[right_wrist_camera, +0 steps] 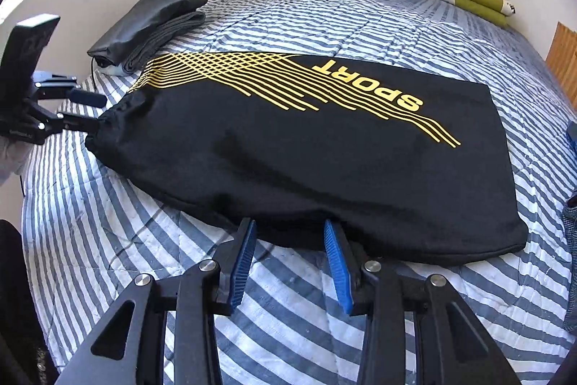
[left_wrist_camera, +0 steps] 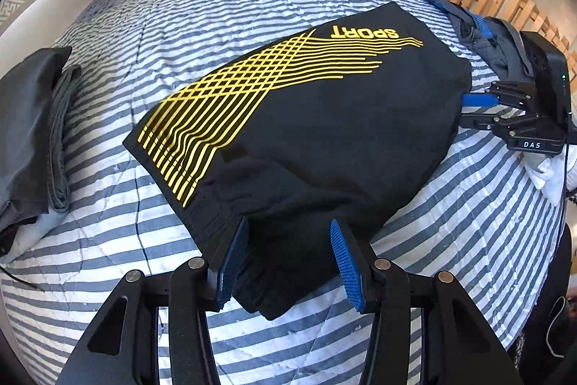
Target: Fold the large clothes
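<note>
So the black SPORT shirt (left_wrist_camera: 324, 118) is lying on the striped bedspread (left_wrist_camera: 180, 24), already folded down to a smaller rectangle, and I'm lining up what looks like another fold. My left gripper (left_wrist_camera: 288, 255) has the bunched corner sitting between half-open jaws, though I can't tell if the pads actually bite. My right gripper (right_wrist_camera: 290, 258) is a bit narrower, tips at the near edge, not clamped. Both point steeply down. Next I need to pinch properly, then lift together.
</note>
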Tool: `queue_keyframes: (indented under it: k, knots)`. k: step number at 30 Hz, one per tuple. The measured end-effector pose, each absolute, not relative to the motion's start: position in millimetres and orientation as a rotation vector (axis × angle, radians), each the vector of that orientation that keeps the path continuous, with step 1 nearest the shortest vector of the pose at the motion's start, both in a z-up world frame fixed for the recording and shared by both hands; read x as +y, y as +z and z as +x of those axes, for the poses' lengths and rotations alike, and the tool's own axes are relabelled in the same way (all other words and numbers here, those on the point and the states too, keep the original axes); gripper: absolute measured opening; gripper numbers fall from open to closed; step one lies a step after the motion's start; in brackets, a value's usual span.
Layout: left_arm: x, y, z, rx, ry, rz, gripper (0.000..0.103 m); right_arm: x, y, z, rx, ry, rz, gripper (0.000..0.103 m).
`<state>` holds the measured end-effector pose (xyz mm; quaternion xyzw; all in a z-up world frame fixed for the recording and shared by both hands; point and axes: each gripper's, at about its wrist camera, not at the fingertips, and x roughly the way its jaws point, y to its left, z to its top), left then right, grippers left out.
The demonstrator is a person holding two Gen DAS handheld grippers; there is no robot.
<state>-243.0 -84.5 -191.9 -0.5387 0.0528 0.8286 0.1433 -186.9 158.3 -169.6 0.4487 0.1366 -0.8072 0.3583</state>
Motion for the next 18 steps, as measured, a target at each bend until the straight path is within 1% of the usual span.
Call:
queue_keyframes:
  k: [4, 9, 10, 12, 13, 15, 17, 18]
  knots:
    - [-88.6, -207.3, -249.2, 0.117, 2.377, -1.583, 0.051, 155.1, -178.8, -197.4, 0.315, -2.022, 1.188, 0.036]
    - [-85.5, -214.5, -251.7, 0.166, 2.369, -1.601, 0.051, 132.4, -184.4, -191.8, 0.298, -1.922, 1.144, 0.037]
    - [-84.8, -215.3, -252.3, 0.171, 2.367, -1.602, 0.051, 127.1, -184.7, -189.6, 0.303, -1.904, 1.13, 0.041]
    - [-83.9, -217.4, -253.4, 0.176, 2.364, -1.606, 0.051, 119.4, -185.4, -185.9, 0.357, -1.9, 1.096, 0.044]
    - [-83.8, -218.7, -253.7, 0.179, 2.363, -1.608, 0.051, 117.4, -186.5, -185.5, 0.384, -1.899, 1.087, 0.044]
    - [-82.8, -220.3, -253.1, 0.197, 2.366, -1.605, 0.051, 119.5, -188.8, -189.4, 0.374, -1.88, 1.093, 0.044]
    - [-82.0, -221.1, -253.0, 0.206, 2.369, -1.603, 0.051, 123.8, -189.7, -192.4, 0.339, -1.861, 1.108, 0.041]
    - [-82.1, -220.9, -252.5, 0.207, 2.368, -1.604, 0.051, 126.1, -188.6, -191.5, 0.33, -1.848, 1.111, 0.036]
